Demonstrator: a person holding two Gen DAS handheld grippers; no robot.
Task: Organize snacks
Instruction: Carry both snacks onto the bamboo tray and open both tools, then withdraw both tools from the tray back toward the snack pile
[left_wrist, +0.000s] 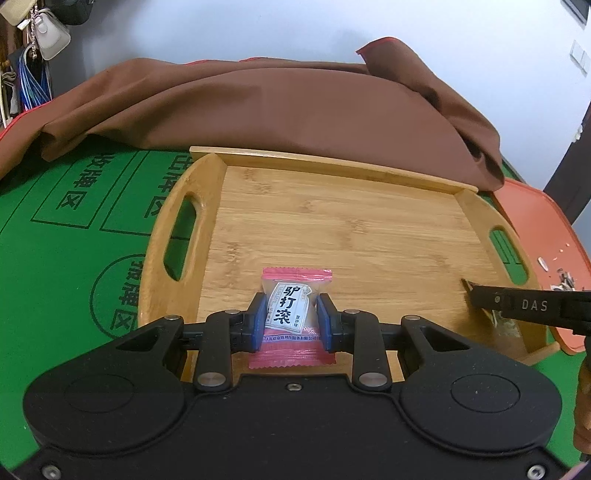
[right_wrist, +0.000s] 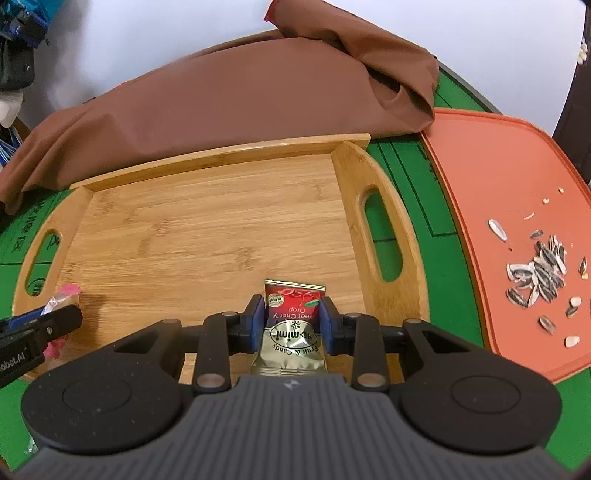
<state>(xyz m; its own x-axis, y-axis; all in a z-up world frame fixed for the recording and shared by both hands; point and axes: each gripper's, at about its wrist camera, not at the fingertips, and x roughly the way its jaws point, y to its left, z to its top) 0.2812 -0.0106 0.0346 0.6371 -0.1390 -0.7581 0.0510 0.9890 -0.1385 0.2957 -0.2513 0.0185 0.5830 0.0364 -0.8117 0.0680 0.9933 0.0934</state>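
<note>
My left gripper (left_wrist: 290, 317) is shut on a pink-and-white snack packet (left_wrist: 291, 314) with black Chinese lettering, over the near edge of the wooden tray (left_wrist: 332, 221). My right gripper (right_wrist: 291, 319) is shut on a red-and-silver cherry candy packet (right_wrist: 293, 328), over the tray's near right part (right_wrist: 207, 229). The right gripper shows at the right of the left wrist view (left_wrist: 524, 306). The left gripper with its pink packet shows at the left of the right wrist view (right_wrist: 44, 321).
The tray sits on a green printed table mat (left_wrist: 74, 229). A crumpled brown cloth (left_wrist: 277, 107) lies behind it. An orange board (right_wrist: 509, 206) to the right holds several sunflower seeds and shells (right_wrist: 539, 273). Bags hang at the far left (left_wrist: 48, 33).
</note>
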